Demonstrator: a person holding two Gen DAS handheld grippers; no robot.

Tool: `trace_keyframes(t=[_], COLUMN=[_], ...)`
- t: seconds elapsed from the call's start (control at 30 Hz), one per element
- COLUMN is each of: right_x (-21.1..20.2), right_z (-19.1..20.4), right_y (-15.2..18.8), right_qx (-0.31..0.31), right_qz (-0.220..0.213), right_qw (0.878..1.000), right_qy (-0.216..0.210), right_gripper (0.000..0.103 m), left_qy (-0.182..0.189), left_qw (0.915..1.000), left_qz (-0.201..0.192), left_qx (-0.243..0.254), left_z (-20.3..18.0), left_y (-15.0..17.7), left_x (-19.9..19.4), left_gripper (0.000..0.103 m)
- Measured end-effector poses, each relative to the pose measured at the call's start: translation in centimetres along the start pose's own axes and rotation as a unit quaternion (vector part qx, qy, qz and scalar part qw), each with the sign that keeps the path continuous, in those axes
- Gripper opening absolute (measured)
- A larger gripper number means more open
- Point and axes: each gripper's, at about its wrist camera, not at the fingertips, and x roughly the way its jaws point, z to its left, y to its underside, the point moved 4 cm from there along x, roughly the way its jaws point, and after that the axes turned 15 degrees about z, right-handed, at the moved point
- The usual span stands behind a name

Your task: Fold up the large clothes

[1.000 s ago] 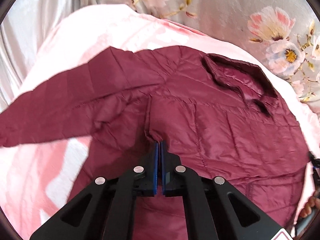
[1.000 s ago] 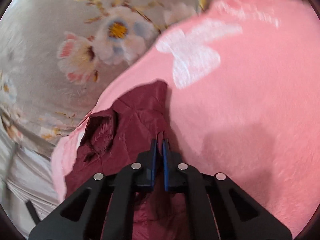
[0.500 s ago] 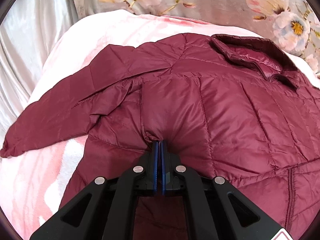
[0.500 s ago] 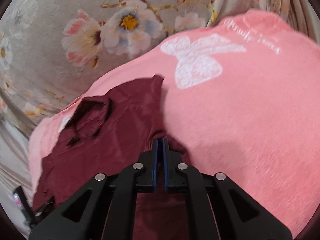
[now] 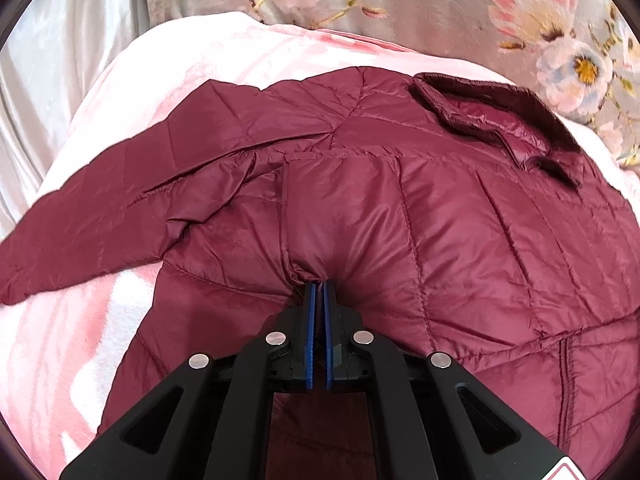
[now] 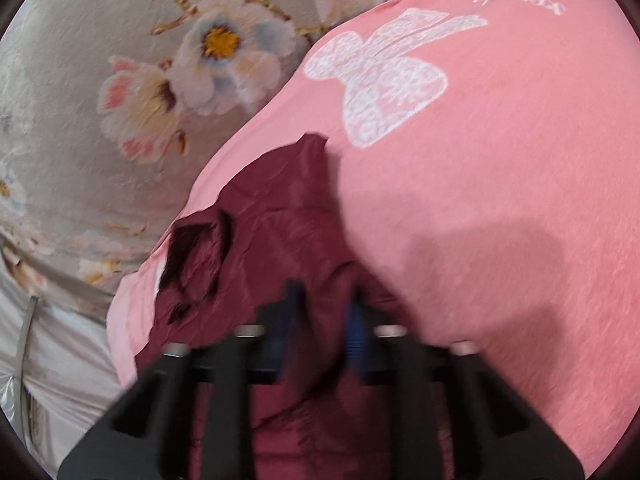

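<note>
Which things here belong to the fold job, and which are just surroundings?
Job:
- maroon quilted puffer jacket
- left gripper, shut on the jacket
- right gripper, blurred, jaws apart and closing over jacket fabric

Surroundings:
- pink fleece blanket
- grey floral fabric
- white satin cloth

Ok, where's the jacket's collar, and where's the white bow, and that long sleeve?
collar (image 5: pixel 492 116), left wrist view, on its folded rim.
white bow (image 6: pixel 384 80), right wrist view, on its middle, printed on the pink blanket (image 6: pixel 520 200).
sleeve (image 5: pixel 100 208), left wrist view, midway along it.
</note>
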Motion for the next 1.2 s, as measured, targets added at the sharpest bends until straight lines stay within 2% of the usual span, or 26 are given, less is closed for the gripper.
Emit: trace_keyframes(t=[0.1,0.17,0.3,0.33,0.43,0.53,0.6,0.67,0.8,0.9,1.03,1.2], right_x=[0.2,2.2,2.6,2.3,-0.4,-1.9,-1.2,-0.1,4.6,7.3,9.4,9.5], right_z=[0.5,0.5,2.0,2.1,2.8,5.9,9.5,12.4,17.7,18.8,17.5,17.2], right_y=[0.6,1.6,2.0,2.3,3.8,5.4,7.3,8.9,12.9,14.9,16.0,17.2], right_qx=[-0.053,-0.099,-0.142,-0.142,-0.131,-0.150,-0.189,-0.227,-0.304,-0.323,-0.319,-0.333], right_qz=[-0.015,-0.001,-0.005,-0.008,-0.038,-0.058,-0.040,-0.017,0.026,0.047,0.080,0.065], right_qw=[0.994,0.976,0.953,0.951,0.951,0.955,0.960,0.957,0.940,0.932,0.928,0.921], right_qy=[0.093,0.194,0.269,0.276,0.279,0.247,0.203,0.178,0.154,0.160,0.174,0.192], right_gripper=[0.002,0.001,0.000,0.003,0.010,0.011,0.012,0.020,0.023,0.023,0.023,0.023], left_qy=[-0.015,-0.024,-0.033,-0.031,-0.027,-0.031,-0.035,-0.031,-0.012,0.000,0.006,0.022], left_qw=[0.9998,0.9995,0.9992,0.9993,0.9994,0.9992,0.9990,0.9992,0.9997,0.9998,0.9998,0.9995], left_qz=[-0.003,-0.004,-0.006,-0.007,-0.012,-0.016,-0.017,-0.018,-0.019,-0.020,-0.021,-0.021], left_qx=[0.011,0.017,0.022,0.021,0.017,0.017,0.019,0.016,0.006,0.001,-0.001,-0.004], left_z=[-0.5,-0.7,-0.8,-0.8,-0.6,-0.8,-0.9,-0.8,-0.3,0.0,0.0,0.2], left_y=[0.1,0.1,0.2,0.1,0.2,0.3,0.4,0.5,0.5,0.5,0.5,0.5], left_x=[0.1,0.1,0.2,0.1,0.1,0.0,0.0,-0.1,-0.2,-0.2,-0.2,-0.2], left_gripper=[0.002,0.002,0.002,0.002,0.002,0.003,0.004,0.005,0.007,0.007,0.008,0.012])
